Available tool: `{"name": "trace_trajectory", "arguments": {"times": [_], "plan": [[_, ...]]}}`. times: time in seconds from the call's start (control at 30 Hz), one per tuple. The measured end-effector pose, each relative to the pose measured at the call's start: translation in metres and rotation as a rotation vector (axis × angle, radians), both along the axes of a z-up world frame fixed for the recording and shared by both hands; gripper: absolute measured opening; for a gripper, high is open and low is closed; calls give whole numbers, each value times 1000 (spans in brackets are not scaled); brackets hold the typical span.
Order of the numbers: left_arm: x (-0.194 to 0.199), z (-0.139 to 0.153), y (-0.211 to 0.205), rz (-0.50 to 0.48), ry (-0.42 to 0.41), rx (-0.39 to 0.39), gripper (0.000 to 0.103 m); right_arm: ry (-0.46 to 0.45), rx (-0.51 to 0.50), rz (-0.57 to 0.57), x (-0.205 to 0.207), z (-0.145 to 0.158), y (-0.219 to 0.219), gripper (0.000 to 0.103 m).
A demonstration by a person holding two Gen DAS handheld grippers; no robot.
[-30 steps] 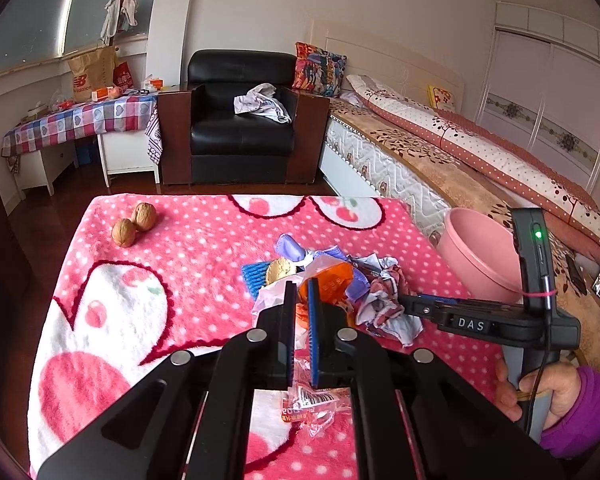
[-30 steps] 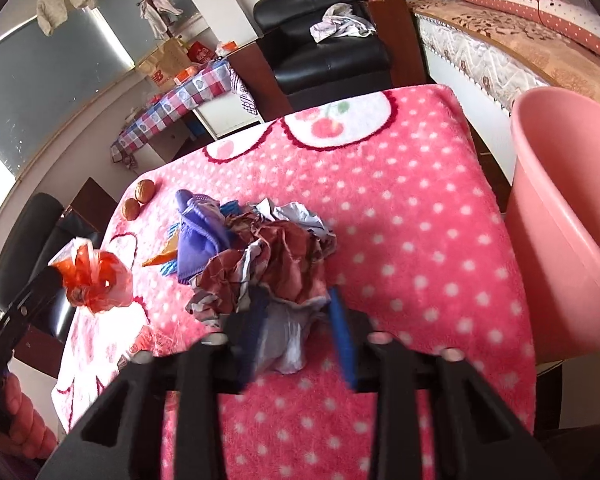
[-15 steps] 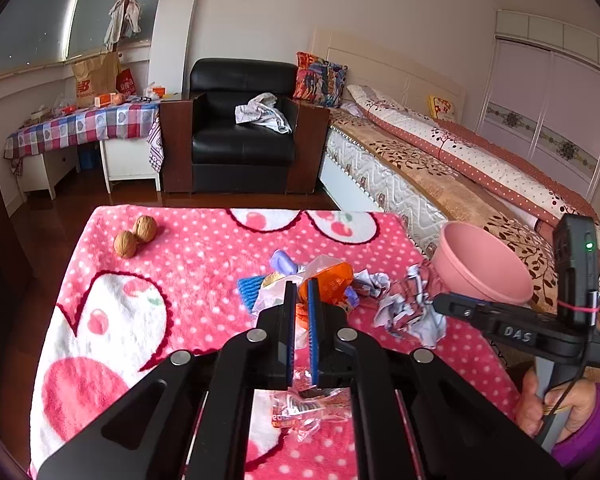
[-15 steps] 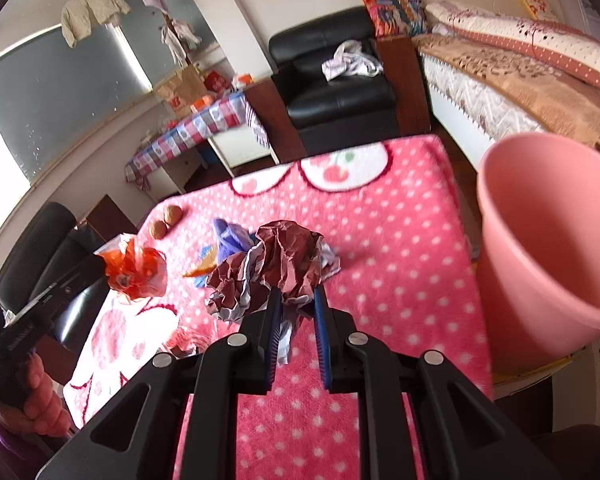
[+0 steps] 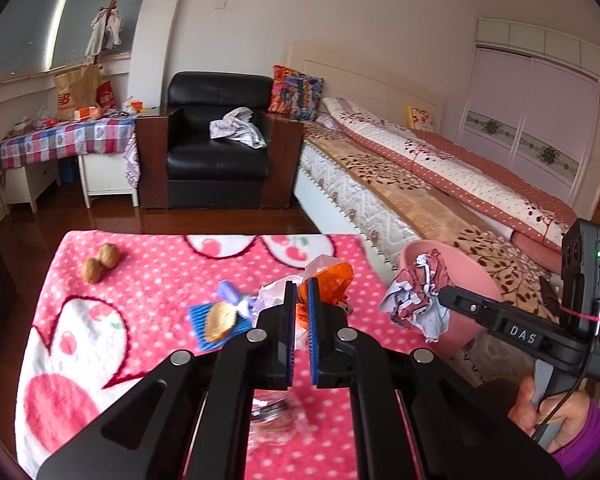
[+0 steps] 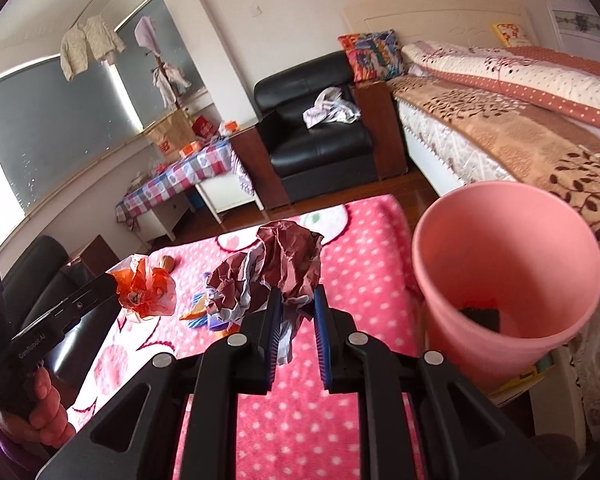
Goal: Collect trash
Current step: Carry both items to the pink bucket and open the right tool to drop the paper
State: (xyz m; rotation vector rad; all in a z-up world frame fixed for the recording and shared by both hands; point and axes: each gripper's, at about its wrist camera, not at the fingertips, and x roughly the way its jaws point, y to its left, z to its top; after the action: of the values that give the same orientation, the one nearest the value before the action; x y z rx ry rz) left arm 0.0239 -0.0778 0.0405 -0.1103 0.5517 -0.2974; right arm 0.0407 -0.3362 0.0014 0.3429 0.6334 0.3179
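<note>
My left gripper [image 5: 299, 294] is shut on an orange and clear plastic wrapper [image 5: 329, 283], held above the pink dotted blanket [image 5: 148, 280]. The right wrist view shows that wrapper [image 6: 146, 290] hanging at the left gripper's tip. My right gripper [image 6: 296, 302] is shut on a crumpled ball of brown and white paper [image 6: 286, 262], lifted off the blanket. The paper ball [image 5: 416, 296] hangs just left of the pink bin [image 6: 500, 352], about level with its rim. A dark item [image 6: 480, 316] lies inside the bin.
Two walnuts [image 5: 100, 262] sit at the blanket's far left. A blue scrap with a round brown piece [image 5: 220, 318], a purple wrapper [image 5: 228, 292] and a clear wrapper [image 5: 278, 420] lie on the blanket. A bed [image 5: 440, 184] flanks the right, a black armchair [image 5: 216, 156] behind.
The right gripper closed on the paper ball, lifted it off the pile and carried it right, to the bin's near side. The left gripper rose a little, still holding the orange wrapper.
</note>
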Motion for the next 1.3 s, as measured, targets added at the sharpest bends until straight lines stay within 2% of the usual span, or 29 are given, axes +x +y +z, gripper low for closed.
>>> {"name": "trace_trajectory", "arguments": {"times": [0.27, 0.67, 1.0, 1.3], "plan": [[10, 12, -46, -86, -31, -2, 5, -15, 11, -101, -10, 3, -43, 15], [34, 19, -123, -203, -28, -12, 5, -12, 16, -264, -9, -4, -118, 15], [56, 2, -182, -271, 21, 5, 5, 24, 5, -331, 2, -24, -151, 15], [74, -20, -213, -313, 73, 39, 5, 59, -8, -343, 13, -40, -164, 16]]}}
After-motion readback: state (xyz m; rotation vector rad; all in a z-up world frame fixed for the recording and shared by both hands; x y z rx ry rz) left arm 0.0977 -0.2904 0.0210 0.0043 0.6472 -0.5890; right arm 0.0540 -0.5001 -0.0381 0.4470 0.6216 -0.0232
